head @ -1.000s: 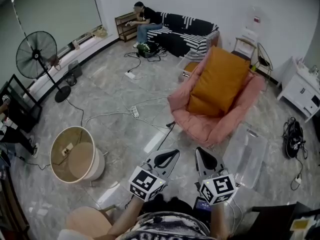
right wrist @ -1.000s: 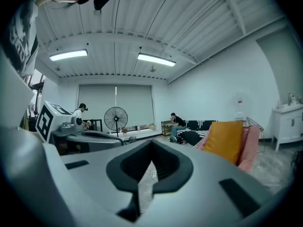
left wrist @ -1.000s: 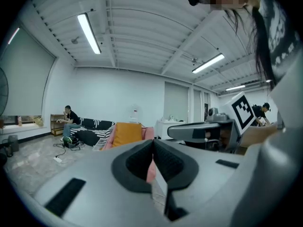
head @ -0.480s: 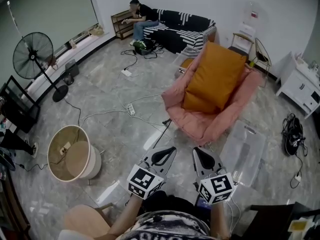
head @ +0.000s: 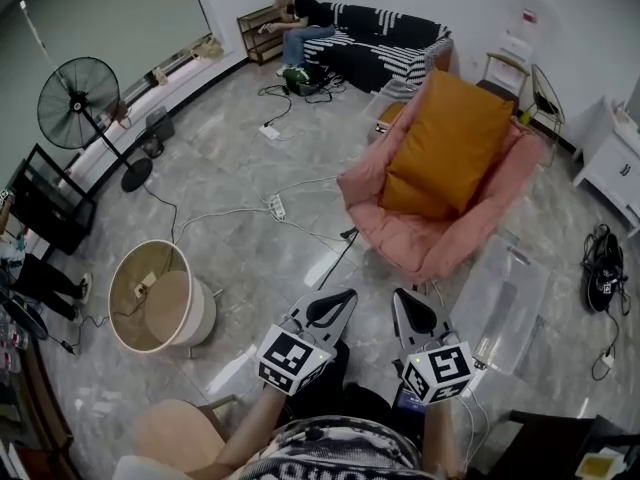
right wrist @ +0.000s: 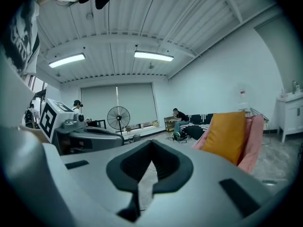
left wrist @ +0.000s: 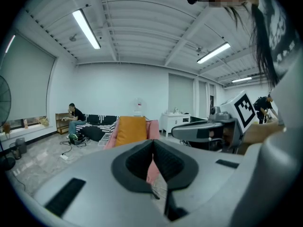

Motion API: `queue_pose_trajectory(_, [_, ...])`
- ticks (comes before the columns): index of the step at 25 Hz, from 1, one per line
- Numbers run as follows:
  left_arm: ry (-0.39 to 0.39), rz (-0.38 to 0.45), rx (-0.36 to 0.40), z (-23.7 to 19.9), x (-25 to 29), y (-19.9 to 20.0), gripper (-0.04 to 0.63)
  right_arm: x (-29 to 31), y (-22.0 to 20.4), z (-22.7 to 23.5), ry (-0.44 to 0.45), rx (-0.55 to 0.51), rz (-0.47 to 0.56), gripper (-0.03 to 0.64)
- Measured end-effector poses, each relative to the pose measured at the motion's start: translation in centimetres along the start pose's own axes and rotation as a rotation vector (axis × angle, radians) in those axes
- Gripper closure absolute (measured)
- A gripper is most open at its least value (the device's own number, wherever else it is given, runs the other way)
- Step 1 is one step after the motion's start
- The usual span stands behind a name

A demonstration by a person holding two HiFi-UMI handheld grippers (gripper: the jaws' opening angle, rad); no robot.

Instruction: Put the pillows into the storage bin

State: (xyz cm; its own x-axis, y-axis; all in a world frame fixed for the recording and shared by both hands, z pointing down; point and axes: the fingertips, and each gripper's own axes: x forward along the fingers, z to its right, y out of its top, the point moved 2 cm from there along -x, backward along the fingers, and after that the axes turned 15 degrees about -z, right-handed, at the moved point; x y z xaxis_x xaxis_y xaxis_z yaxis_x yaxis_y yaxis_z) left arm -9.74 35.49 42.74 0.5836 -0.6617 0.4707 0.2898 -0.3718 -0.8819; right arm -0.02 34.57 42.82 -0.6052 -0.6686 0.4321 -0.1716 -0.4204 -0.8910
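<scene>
Okay, risks first, then blind spots:
- Both clenched on nothing: left tongs (head: 335,306) and right tongs (head: 410,308), tips together, held low in front of the body and well short of the pillows. Must open before any grab, otherwise just shoving fabric.
- Orange pillow (head: 450,143) leaning upright against the pink pillow (head: 420,243), both on the floor ahead of the tongs. Storage bin (head: 500,308) on the floor just beside them, to the right. Nothing inside it yet.
- Risk of toppling the orange pillow if the pink one gets pulled first.
- Both pillows bulky next to the bin, so probably a tight fit, with squashing or folding needed. Narrow pinch on soft fabric likely to slip mid-carry.
- Bin clear and light-looking on a glossy floor (head: 250,168), so liable to slide away when a pillow is pressed in.
- Cable (head: 330,263) across the floor up to the near edge of the pink pillow: trip or snag hazard on the approach.
- Hard to tell whether the bin is open or lidded, with clear plastic against floor reflections.
- Unclear whether the pink thing is one big pillow or a folded cushion.
- Back sides of both pillows hidden, so no telling whether more pillows lie behind.
- Near corner of the bin close to the right tongs' marker cube in the head view; edge there not readable.
</scene>
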Motion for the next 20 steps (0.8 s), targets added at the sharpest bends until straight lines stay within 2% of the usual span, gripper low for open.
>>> queue_pose_trajectory(9, [-0.047, -0.017, 0.009, -6.1, 5.8, 0.9, 0.583, 6.7, 1.8, 4.4, -0.027, 0.034, -0.013, 0.618])
queue_pose_trajectory(20, [-0.129, 0.003, 0.040, -19.5, 15.0, 7.3, 0.583, 19.1, 9.0, 11.6, -0.092, 0.078, -0.043, 0.618])
